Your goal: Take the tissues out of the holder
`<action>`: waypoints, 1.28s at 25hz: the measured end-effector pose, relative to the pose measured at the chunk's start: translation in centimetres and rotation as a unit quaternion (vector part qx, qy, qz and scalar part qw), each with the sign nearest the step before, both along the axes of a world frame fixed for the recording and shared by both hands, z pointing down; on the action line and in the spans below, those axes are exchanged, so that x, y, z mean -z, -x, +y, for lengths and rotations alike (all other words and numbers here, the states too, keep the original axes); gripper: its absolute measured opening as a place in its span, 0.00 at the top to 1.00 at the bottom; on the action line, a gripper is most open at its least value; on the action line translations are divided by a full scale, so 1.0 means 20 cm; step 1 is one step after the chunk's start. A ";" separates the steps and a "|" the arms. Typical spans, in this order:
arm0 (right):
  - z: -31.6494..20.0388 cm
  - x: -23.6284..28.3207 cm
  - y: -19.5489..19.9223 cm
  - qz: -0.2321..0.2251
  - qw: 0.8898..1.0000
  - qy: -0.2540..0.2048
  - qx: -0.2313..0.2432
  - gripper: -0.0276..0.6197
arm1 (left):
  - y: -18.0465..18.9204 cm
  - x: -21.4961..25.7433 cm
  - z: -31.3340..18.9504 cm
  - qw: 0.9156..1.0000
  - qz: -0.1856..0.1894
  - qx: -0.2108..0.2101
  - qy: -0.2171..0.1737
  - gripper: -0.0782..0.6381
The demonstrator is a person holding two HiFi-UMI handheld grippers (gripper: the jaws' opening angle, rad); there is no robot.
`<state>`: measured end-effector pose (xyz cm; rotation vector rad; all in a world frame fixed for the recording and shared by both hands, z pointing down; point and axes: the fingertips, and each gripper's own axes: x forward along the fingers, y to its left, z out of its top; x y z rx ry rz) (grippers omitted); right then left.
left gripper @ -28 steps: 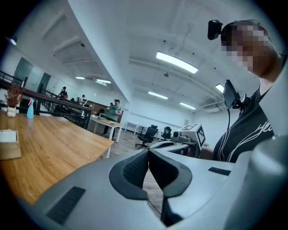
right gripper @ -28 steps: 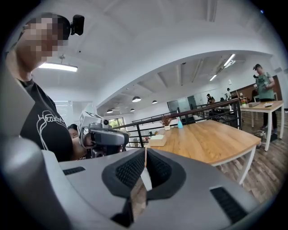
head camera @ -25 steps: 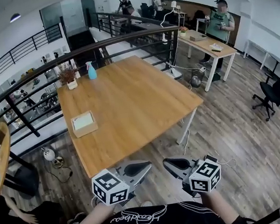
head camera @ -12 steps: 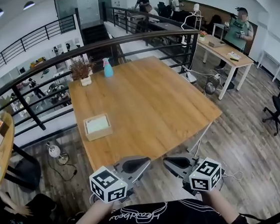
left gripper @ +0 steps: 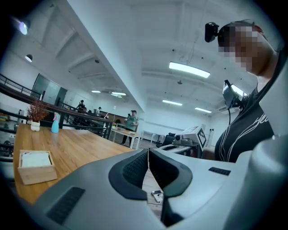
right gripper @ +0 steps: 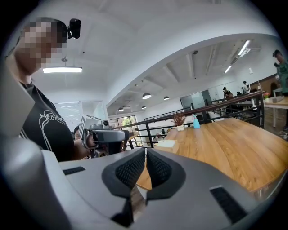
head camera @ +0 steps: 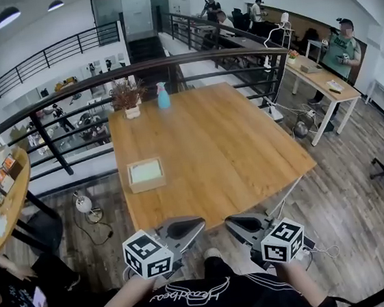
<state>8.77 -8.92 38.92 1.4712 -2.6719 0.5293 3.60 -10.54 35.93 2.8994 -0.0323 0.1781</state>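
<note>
1. Hovering just short of the table (head camera: 212,147), the left hand-held gripper (head camera: 196,223) and right hand-held gripper (head camera: 232,220) both have their jaws pinched together, with nothing in them.
2. Tissues (head camera: 146,170) sit in the wooden holder (head camera: 148,187) near the table's left edge, well apart from both.
3. They're probably light, soft and easy to tear. I'd pinch the top sheet mid-fold, and maybe brace the holder.

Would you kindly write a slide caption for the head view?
Left claw and right claw, both shut and empty, at the table edge; tissue holder untouched.
</note>
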 end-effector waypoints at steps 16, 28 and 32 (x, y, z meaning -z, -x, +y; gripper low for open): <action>-0.63 -0.10 -0.02 -0.007 0.996 0.025 0.082 0.93 | -0.03 -0.13 -0.59 0.996 -0.016 0.080 0.030 0.87; -1.21 -0.16 -0.09 -0.016 0.988 0.038 0.149 0.93 | -0.12 -0.27 -1.12 0.987 -0.035 0.143 0.062 0.87; -1.33 -0.21 -0.09 -0.019 0.984 0.049 0.168 0.93 | -0.11 -0.35 -1.24 0.982 -0.048 0.165 0.079 0.87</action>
